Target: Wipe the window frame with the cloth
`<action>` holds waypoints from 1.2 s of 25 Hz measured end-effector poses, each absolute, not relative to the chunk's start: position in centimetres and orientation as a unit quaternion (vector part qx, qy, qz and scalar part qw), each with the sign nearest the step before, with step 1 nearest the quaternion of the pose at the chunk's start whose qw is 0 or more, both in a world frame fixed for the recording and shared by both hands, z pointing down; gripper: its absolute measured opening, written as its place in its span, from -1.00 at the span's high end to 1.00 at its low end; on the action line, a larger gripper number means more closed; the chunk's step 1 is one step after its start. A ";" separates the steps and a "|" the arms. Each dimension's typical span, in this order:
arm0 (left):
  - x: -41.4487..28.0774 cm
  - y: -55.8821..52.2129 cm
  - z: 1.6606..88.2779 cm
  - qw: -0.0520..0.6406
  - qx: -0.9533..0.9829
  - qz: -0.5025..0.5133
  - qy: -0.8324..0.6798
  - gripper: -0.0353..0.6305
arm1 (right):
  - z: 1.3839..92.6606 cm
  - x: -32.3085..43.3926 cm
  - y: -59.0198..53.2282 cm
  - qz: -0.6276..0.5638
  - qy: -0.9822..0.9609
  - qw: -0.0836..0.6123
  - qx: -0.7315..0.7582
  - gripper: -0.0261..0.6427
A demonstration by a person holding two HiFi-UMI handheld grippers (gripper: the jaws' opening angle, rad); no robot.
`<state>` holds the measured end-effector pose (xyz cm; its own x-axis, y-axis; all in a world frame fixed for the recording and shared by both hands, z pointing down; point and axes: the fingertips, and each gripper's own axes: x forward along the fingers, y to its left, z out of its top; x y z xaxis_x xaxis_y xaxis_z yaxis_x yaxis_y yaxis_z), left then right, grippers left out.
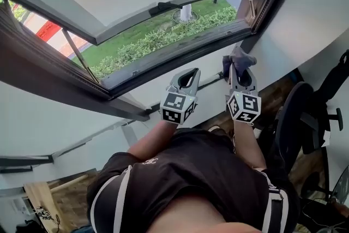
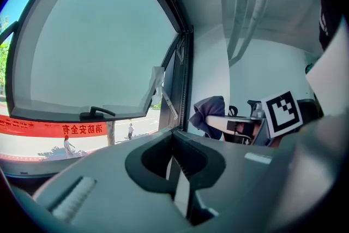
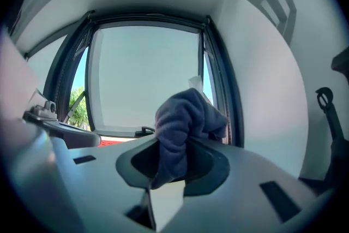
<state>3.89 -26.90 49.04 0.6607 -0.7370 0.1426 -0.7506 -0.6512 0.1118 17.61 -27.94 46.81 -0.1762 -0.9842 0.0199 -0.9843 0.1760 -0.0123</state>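
Note:
In the head view, the dark window frame [image 1: 180,51] runs across the upper part, with its sash swung outward. My right gripper [image 1: 240,66] is shut on a dark blue-grey cloth [image 1: 238,56] and is raised just below the frame's right corner. The cloth [image 3: 182,128] bunches up out of the jaws in the right gripper view, in front of the frame's right upright [image 3: 217,82]. My left gripper [image 1: 188,75] hovers beside it, shut with nothing in it. From the left gripper [image 2: 178,172] view I see the frame upright [image 2: 183,79], the cloth [image 2: 209,111] and the right gripper [image 2: 240,126].
A black handle [image 1: 163,7] sits on the open sash, and metal stays [image 1: 77,51] link the sash to the frame. A hedge [image 1: 163,35] and grass lie outside. A white wall [image 1: 305,13] rises on the right, with a dark office chair [image 1: 297,117] below it.

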 end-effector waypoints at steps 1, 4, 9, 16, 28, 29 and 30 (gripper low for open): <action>4.3 -26.7 49.1 0.080 0.910 0.041 -0.406 0.87 | 47.0 17.8 -27.2 0.008 -0.765 0.001 0.644 0.62; 5.3 -26.5 49.4 0.079 0.915 0.043 -0.394 0.87 | 48.0 18.2 -25.8 0.011 -0.761 -0.002 0.648 0.62; 6.7 -26.0 49.1 0.072 0.921 0.038 -0.380 0.87 | 48.2 18.6 -24.8 0.016 -0.758 -0.002 0.652 0.62; 6.9 -25.6 48.7 0.070 0.920 0.032 -0.383 0.87 | 47.4 18.2 -24.5 0.004 -0.762 0.003 0.648 0.62; 6.3 -25.1 48.8 0.077 0.916 0.032 -0.392 0.87 | 47.4 17.9 -24.2 0.012 -0.764 -0.002 0.645 0.62; 6.3 -25.0 48.9 0.077 0.916 0.033 -0.392 0.87 | 47.4 17.9 -24.2 0.012 -0.764 -0.002 0.645 0.62; 6.3 -24.9 49.0 0.077 0.916 0.034 -0.391 0.87 | 47.4 17.8 -24.1 0.012 -0.764 -0.002 0.645 0.62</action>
<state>6.30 -24.93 49.04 0.6913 -0.7120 0.1231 -0.7225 -0.6817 0.1153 17.83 -24.09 47.44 -0.1691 -0.9855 0.0126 -0.9854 0.1688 -0.0217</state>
